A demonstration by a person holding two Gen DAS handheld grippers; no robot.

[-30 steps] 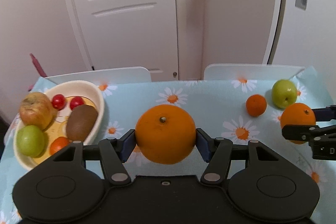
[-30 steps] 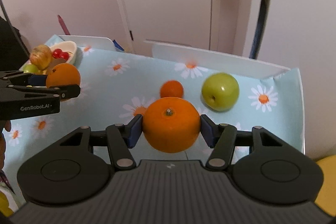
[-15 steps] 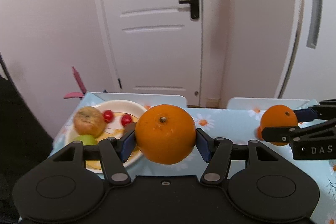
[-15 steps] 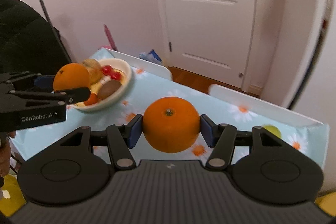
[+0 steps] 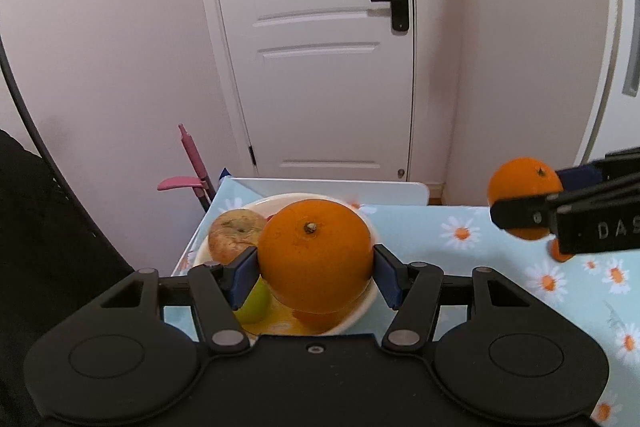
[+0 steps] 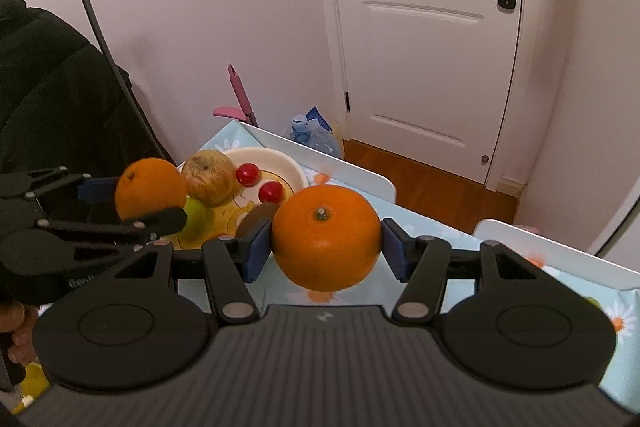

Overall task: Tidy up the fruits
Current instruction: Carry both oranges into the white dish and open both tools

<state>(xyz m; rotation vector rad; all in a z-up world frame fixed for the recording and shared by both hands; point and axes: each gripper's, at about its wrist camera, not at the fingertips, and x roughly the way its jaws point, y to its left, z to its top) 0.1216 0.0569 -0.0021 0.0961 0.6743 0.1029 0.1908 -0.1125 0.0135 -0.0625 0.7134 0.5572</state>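
Your left gripper (image 5: 316, 269) was clamped on a large orange (image 5: 315, 254), held over the white bowl (image 5: 360, 311) of fruit. Your right gripper (image 6: 326, 247) squeezed a second orange (image 6: 326, 243) between its pads, beside the bowl, above the daisy tablecloth (image 6: 440, 231).

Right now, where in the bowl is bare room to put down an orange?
The bowl is free on its right half, beyond the two cherry tomatoes. The left is crowded: brown apple, green apple, kiwi. The left gripper holds its orange there.
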